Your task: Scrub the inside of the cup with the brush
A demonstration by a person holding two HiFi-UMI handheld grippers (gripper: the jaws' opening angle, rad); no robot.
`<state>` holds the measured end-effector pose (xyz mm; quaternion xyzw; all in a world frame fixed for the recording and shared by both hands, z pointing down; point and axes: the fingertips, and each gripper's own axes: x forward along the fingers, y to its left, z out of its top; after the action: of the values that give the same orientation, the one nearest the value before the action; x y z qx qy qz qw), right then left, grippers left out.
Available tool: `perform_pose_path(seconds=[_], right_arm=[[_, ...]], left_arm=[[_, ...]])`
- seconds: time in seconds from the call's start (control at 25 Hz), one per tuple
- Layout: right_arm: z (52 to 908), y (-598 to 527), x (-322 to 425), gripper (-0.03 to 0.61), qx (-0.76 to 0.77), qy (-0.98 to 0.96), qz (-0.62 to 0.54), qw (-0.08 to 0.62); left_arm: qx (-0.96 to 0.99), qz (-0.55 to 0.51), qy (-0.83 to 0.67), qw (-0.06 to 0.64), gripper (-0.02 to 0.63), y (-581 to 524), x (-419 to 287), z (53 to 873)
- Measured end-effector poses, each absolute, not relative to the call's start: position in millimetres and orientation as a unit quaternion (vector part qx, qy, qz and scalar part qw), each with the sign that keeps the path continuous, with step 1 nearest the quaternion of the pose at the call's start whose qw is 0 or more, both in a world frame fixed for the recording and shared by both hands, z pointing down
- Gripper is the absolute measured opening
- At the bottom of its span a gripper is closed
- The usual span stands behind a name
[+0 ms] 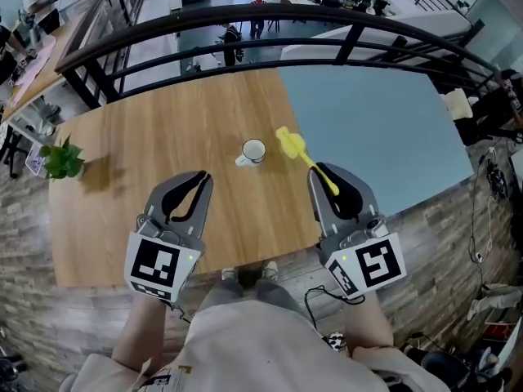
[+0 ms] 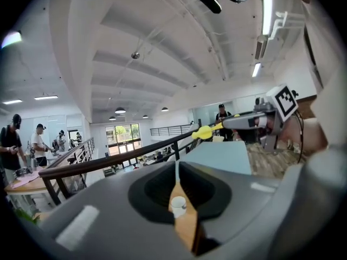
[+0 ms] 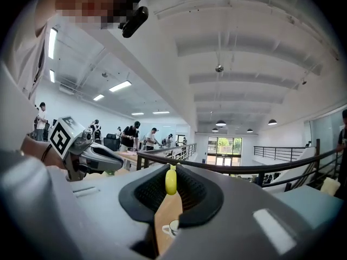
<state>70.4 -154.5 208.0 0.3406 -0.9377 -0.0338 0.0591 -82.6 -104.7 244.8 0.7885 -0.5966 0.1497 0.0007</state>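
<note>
A white cup [image 1: 253, 151] stands upright on the wooden table [image 1: 163, 129], a little past both grippers. My right gripper [image 1: 316, 177] is shut on the handle of a yellow brush [image 1: 304, 158], whose bristle head hangs just right of the cup and above table level. In the right gripper view the brush's handle end [image 3: 171, 182] sits between the closed jaws, with the cup [image 3: 172, 228] below it. My left gripper [image 1: 201, 179] is shut with nothing in it, near and left of the cup. Through its slit the cup [image 2: 178, 205] shows.
A small green plant [image 1: 61, 160] stands at the table's left edge. A light-blue surface [image 1: 368, 121] adjoins the wood on the right. A black railing [image 1: 245, 23] runs behind the table, over a drop to a lower floor. People stand far off.
</note>
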Motion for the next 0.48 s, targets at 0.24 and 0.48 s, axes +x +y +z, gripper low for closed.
perform_pose_path(seconds=[0.24, 0.48], right_arm=[[240.0, -189.1, 60.5, 0.035, 0.324, -0.941, -0.026, 0.099], [276.5, -228.5, 40.2, 0.035, 0.311, -0.942, -0.014, 0.125]], left_arm=[[0.804, 0.174, -0.569, 0.001, 0.058, -147.4, -75.1, 276.1], [0.810, 0.217, -0.544, 0.026, 0.078, -185.0, -79.8, 332.1]])
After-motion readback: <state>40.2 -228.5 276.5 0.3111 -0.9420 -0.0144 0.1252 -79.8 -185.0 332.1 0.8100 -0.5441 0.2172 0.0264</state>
